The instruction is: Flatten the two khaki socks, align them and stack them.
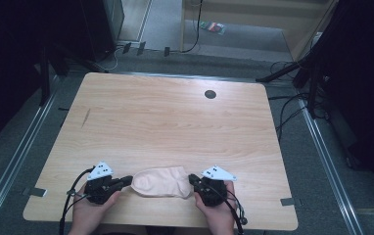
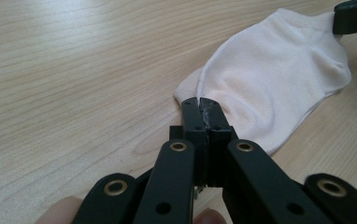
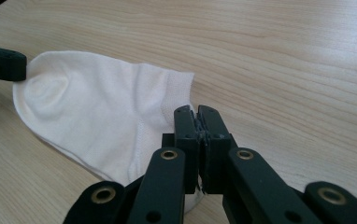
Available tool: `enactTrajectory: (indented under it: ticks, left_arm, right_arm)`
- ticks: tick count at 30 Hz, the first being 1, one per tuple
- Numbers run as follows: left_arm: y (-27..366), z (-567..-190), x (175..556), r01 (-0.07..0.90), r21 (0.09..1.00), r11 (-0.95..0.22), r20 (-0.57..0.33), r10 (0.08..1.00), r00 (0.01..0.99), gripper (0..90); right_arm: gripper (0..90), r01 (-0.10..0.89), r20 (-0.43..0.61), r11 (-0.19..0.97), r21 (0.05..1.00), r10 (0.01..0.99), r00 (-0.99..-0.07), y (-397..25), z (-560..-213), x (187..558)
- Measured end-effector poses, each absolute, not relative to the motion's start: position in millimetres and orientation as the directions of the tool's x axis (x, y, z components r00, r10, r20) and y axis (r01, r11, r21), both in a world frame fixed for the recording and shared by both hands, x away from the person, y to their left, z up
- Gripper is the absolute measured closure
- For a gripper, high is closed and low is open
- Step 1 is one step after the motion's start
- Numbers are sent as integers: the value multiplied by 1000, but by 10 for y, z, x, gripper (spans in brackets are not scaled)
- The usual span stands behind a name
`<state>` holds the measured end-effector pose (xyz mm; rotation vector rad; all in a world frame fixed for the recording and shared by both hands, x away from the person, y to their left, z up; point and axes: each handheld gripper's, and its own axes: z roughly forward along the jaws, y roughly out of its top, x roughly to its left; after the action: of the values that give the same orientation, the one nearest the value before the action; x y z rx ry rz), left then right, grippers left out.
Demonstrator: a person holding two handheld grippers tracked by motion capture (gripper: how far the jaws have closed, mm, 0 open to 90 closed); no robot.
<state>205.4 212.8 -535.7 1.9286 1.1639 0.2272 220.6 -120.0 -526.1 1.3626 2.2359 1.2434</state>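
A lab: bare table [image 1: 175,117], floor cables [image 1: 288,105], dark stands [image 1: 315,83].

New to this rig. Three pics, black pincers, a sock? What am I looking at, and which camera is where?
No robot arm here: a person holds a hand-held gripper in each hand and works at a wooden table. The high view looks down from above the person's side, with the left hand-held gripper at the left and the right hand-held gripper at the right. The other two pictures come from cameras riding on each gripper, looking along its own black jaws. A pale sock lies flat on the table between them. Each gripper's jaws are closed at one end of the sock; whether they actually pinch fabric is hard to tell. A small dark round spot sits near the table's far edge.
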Motion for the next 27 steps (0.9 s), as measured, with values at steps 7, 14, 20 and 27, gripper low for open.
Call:
enactTrajectory:
  ticks: [7,14,20,27]
  left_arm:
    - [2119,-5329,2032,633,748,-200,-264,785,560,900]
    - [2092,-5294,2004,616,755,-223,-243,778,580,900]
    - [2066,-5332,2007,614,752,-240,-222,785,579,900]
    - [2084,-5323,2004,615,752,-239,-220,788,575,900]
  right_arm:
    - [884,605,223,180,776,818,-530,-1244,-5226,2197]
    - [883,605,241,160,780,816,-526,-1325,-5162,2173]
    - [883,615,235,176,768,817,-527,-1312,-5221,2197]
    - [879,618,225,195,762,815,-534,-1283,-5255,2203]
